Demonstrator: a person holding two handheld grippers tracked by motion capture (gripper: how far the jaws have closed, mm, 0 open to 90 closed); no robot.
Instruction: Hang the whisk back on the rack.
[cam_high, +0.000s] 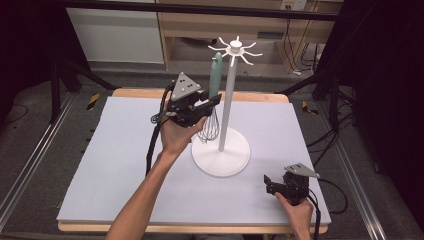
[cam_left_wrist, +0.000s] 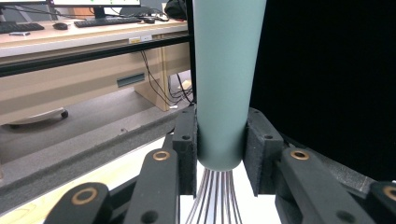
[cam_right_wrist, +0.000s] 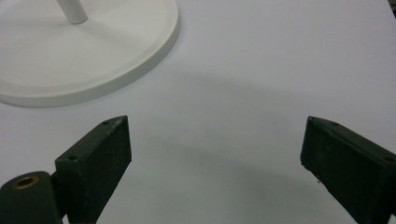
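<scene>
A whisk (cam_high: 215, 75) with a pale green handle stands upright above the table, its wire loops (cam_high: 210, 128) pointing down. My left gripper (cam_high: 214, 100) is shut on the handle's lower end. In the left gripper view both black pads (cam_left_wrist: 186, 144) press the green whisk handle (cam_left_wrist: 224, 84), and the wires fan out below. The whisk is just left of a white stand (cam_high: 227, 105), whose ring of hooks (cam_high: 235, 48) tops the pole. My right gripper (cam_high: 268, 184) rests open near the table's front right corner. Nothing lies between the right gripper's (cam_right_wrist: 215, 154) fingers.
The stand's round white base (cam_high: 220, 156) sits mid-table on a pale lilac mat (cam_high: 115, 165); the base's rim (cam_right_wrist: 140, 56) lies just ahead of the right gripper. A wooden shelf unit and cables are beyond the table's far edge.
</scene>
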